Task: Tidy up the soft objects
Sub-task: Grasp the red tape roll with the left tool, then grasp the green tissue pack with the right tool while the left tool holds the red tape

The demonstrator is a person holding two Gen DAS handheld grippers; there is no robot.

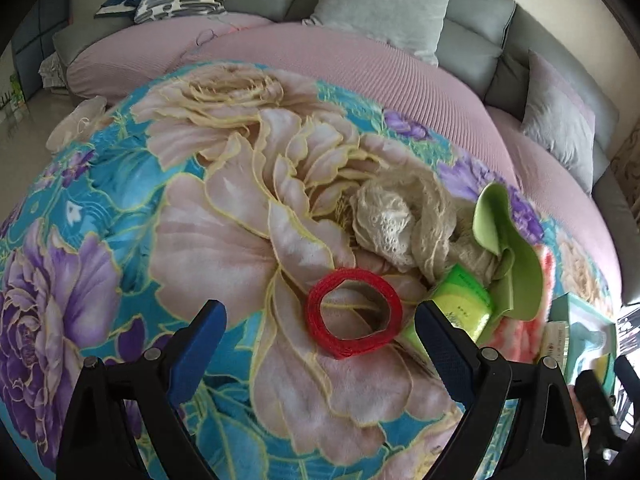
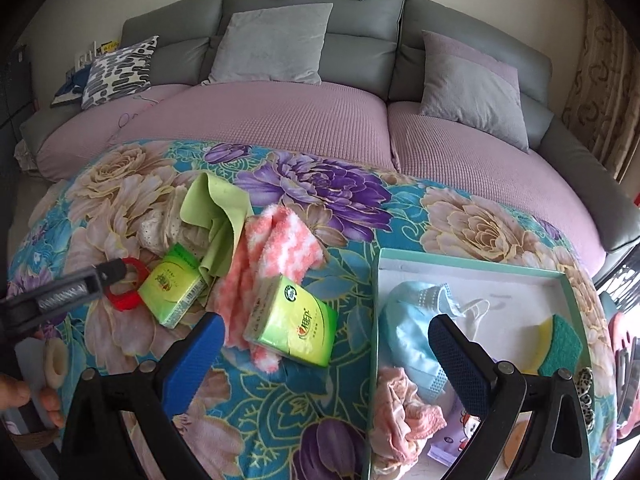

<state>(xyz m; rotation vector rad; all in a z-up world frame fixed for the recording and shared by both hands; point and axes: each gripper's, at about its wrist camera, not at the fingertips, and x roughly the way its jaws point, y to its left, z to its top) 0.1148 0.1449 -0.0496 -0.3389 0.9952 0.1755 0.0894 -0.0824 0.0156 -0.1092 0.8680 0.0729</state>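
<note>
Left wrist view, red ribbon ring (image 1: pixel 354 312) lying flat, opening upward, between spread left hand-held gripper (image 1: pixel 320 320); right hand-held gripper (image 2: pixel 326 334) released

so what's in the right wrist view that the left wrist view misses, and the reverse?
Right wrist only: the second tissue pack, the blue mask and pink cloth in the teal tray, and the open right gripper.

Left wrist only: a white item at the blanket's far left edge.

Both: the red ring, the first tissue pack, the green cloth, the lace cloth, and the open left gripper.
</note>
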